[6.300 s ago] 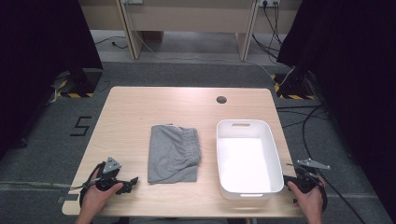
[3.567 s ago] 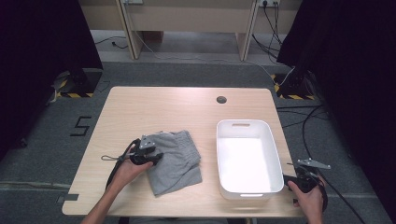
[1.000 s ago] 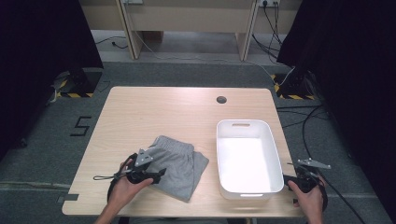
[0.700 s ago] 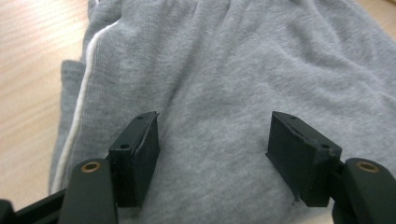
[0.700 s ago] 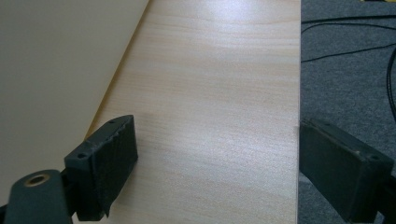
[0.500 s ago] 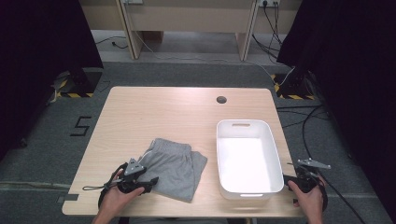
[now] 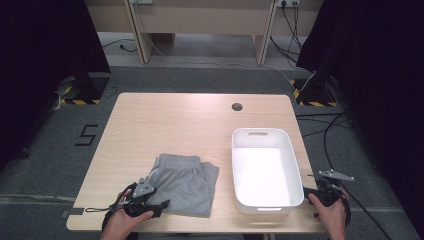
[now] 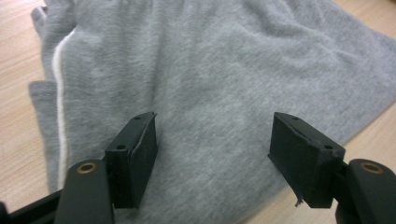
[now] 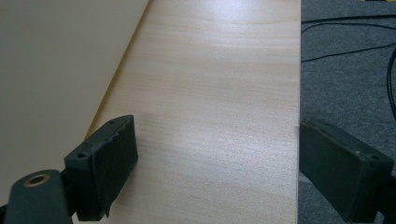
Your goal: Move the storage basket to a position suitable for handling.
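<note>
A grey fleece garment with an elastic waistband and a thin white side stripe (image 7: 184, 183) lies loosely folded on the light wooden table (image 7: 175, 125), near its front edge and left of centre. The left gripper (image 7: 161, 206) sits low at the cloth's near left corner, held in the person's left hand (image 7: 122, 222). In the left gripper view its two black jaws stand apart over the grey fabric (image 8: 210, 84), with cloth showing in the gap between them and neither pad pressing on it (whether the jaw tips rest on the fabric cannot be told). The white stripe (image 8: 60, 107) runs along the garment's edge just beside one jaw.

A white rectangular plastic tub with a slot handle in its far wall (image 7: 289, 165) stands just to the right of the garment, apart from it. The right gripper (image 7: 316, 192) is held in the right hand (image 7: 331, 215) at the table's front right corner, close beside the tub. In the right gripper view its jaws are wide apart with nothing between them, one over the bare wood (image 9: 219, 93) and the other past the table's edge, above the grey carpet (image 9: 345, 70)
</note>
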The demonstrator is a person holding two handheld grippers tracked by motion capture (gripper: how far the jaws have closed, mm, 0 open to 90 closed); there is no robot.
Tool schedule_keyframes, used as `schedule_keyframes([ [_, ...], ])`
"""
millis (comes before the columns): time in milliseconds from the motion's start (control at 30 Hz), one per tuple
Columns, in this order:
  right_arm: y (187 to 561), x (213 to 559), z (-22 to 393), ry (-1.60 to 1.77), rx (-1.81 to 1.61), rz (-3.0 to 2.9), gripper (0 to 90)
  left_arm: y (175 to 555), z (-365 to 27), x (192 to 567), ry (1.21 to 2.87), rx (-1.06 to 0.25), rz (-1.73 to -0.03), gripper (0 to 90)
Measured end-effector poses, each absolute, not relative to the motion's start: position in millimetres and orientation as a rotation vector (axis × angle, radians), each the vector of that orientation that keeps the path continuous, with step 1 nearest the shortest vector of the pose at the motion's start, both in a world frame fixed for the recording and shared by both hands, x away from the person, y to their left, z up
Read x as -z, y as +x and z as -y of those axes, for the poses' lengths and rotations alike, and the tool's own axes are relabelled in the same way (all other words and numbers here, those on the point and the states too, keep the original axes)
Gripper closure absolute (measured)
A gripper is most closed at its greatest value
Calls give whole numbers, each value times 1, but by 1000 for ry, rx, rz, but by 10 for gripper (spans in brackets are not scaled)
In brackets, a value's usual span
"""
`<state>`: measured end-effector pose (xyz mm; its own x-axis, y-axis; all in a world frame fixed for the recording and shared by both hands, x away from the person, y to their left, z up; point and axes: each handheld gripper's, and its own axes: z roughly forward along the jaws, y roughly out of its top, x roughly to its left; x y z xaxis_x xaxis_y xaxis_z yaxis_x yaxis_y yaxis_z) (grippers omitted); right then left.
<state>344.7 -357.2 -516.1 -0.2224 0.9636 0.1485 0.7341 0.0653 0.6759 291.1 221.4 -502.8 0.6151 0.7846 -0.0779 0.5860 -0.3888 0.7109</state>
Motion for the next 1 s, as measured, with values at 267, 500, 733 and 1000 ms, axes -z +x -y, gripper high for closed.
schedule_keyframes([
  [267,345,516,357,1695,-932,-2009,140,276,-217,503,2132,-332,-1084,310],
  [500,345,516,357,1698,-932,-2007,140,276,-212,496,2053,-371,-1057,329],
  [733,345,516,357,1698,-935,-2010,138,300,-180,499,2074,-416,-1011,300],
  [1000,345,516,357,1704,-936,-2011,137,300,-168,512,2116,-444,-1020,262],
])
